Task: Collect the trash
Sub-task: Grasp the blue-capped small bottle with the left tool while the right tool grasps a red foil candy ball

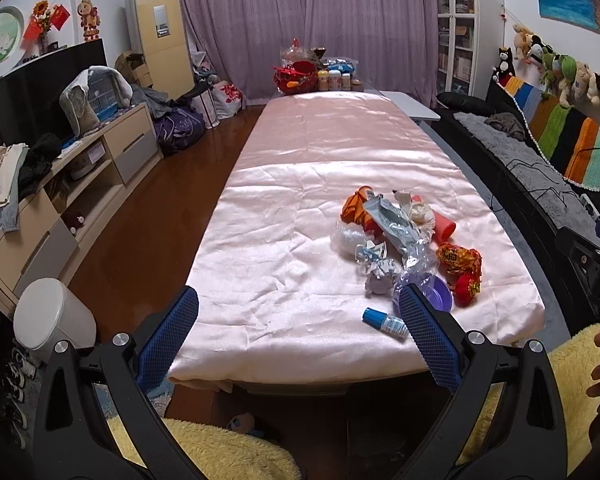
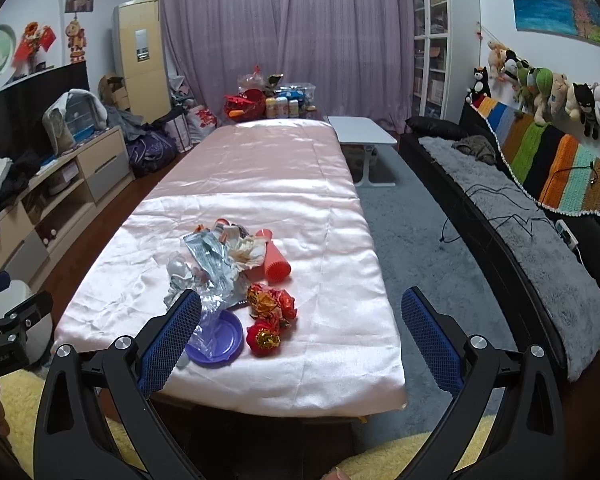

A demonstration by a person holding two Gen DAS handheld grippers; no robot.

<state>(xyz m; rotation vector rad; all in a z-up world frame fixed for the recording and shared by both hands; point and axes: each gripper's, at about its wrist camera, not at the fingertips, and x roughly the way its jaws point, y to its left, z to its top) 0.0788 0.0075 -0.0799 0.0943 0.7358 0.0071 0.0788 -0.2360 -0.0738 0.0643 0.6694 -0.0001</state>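
Cluttered living room, purple curtain (image 1: pixel 300 20) at the back, long low table draped in a shiny pink cloth (image 1: pixel 320 168) down the middle. Trash pile (image 1: pixel 404 240) sits on the cloth at the near end, toward the right side in the left wrist view: crumpled silver foil bag (image 2: pixel 212 260), orange wrapper (image 1: pixel 356 204), coral ribbed tube (image 2: pixel 277 264), red-gold foil wrappers (image 2: pixel 272 302), red ornament-like ball (image 2: pixel 263 338), crumpled paper wad (image 1: pixel 380 280), clear plastic film over a purple lid (image 2: pixel 224 340). Small blue-capped bottle (image 1: pixel 385 323) lies on its side near the front edge, apart from the pile, just beside the left gripper's right finger in that view.

Left gripper (image 1: pixel 298 310) hangs over the near edge of the table, jaws spread wide, nothing between the blue pads. Right gripper (image 2: pixel 300 312) same: jaws wide apart, empty, left pad overlapping the purple lid in view, contact cannot be told. No trash held by either.

White bin (image 1: pixel 52 316) stands on the wood floor left of the table. TV cabinet (image 1: pixel 80 168) along the left wall, dark sofa (image 2: pixel 520 216) with a striped blanket on the right, small white side table (image 2: pixel 360 128) beyond. Jars and red items stacked at the table's far end.
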